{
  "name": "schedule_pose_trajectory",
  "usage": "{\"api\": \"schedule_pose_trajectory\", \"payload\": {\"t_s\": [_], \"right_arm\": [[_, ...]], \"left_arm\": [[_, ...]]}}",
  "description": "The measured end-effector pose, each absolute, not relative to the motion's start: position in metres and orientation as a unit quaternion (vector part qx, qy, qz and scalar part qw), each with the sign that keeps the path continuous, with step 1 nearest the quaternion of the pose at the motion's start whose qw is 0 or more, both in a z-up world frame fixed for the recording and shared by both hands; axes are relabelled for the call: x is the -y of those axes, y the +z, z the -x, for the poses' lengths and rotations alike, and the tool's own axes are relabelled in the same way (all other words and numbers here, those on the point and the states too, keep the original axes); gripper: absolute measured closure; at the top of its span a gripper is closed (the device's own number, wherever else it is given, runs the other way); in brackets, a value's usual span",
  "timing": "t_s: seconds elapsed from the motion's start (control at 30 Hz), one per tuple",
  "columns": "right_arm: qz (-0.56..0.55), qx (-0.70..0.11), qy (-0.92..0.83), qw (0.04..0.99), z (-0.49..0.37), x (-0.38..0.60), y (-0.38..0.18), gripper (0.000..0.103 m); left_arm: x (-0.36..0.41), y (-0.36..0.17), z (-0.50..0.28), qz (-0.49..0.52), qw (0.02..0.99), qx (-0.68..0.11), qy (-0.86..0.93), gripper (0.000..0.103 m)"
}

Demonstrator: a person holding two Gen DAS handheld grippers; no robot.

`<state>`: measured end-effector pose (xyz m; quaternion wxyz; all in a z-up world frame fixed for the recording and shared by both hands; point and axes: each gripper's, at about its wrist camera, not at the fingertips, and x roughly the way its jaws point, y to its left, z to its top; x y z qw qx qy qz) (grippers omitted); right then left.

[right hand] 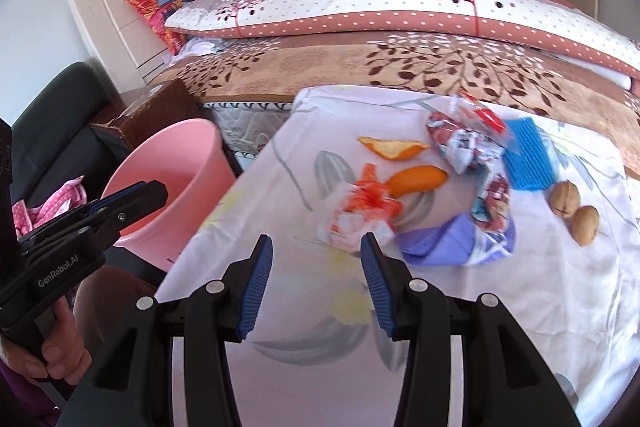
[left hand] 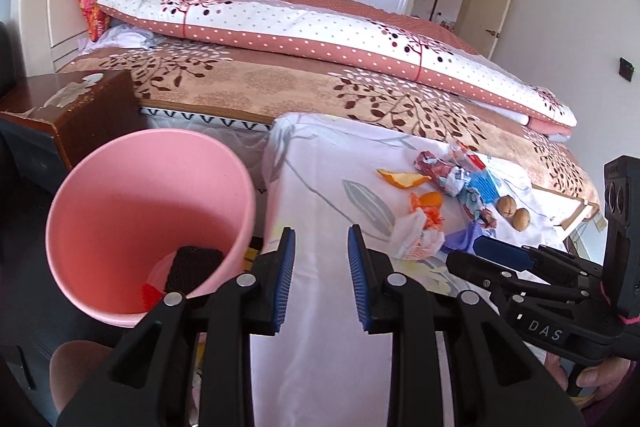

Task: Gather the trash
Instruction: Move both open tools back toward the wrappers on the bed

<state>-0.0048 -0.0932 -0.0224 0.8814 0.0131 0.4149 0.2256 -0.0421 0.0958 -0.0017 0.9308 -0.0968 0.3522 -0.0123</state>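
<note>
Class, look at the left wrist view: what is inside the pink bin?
Inside the pink bin, a black textured piece and something red lie at the bottom. The near wall and the left gripper hide the rest of the bottom.

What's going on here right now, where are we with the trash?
A person holds two grippers over a cloth-covered surface beside a bed. Both are open and hold nothing. The right gripper is just short of a crumpled orange-and-white wrapper. The left gripper sits between the pink bin and the litter. The bin already holds a black piece and something red. Orange peels, wrappers, a blue sponge and two walnuts are still out.
</note>
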Motion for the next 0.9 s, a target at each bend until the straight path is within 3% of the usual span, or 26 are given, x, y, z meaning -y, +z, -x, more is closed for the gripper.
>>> {"api": "schedule_pose_trajectory", "payload": {"t_s": [0.5, 0.63, 0.9], "right_arm": [[-0.071, -0.437, 0.146, 0.885, -0.004, 0.178, -0.048, 0.058], [-0.077, -0.438, 0.138, 0.885, -0.003, 0.186, -0.05, 0.058], [-0.085, -0.434, 0.13, 0.887, -0.004, 0.196, -0.048, 0.056]], "left_arm": [[-0.026, -0.023, -0.004, 0.061, 0.901, -0.418, -0.103, 0.076], [-0.012, -0.026, -0.021, 0.045, 0.898, -0.424, -0.11, 0.067], [-0.009, -0.04, -0.048, 0.043, 0.89, -0.444, -0.091, 0.066]]}}
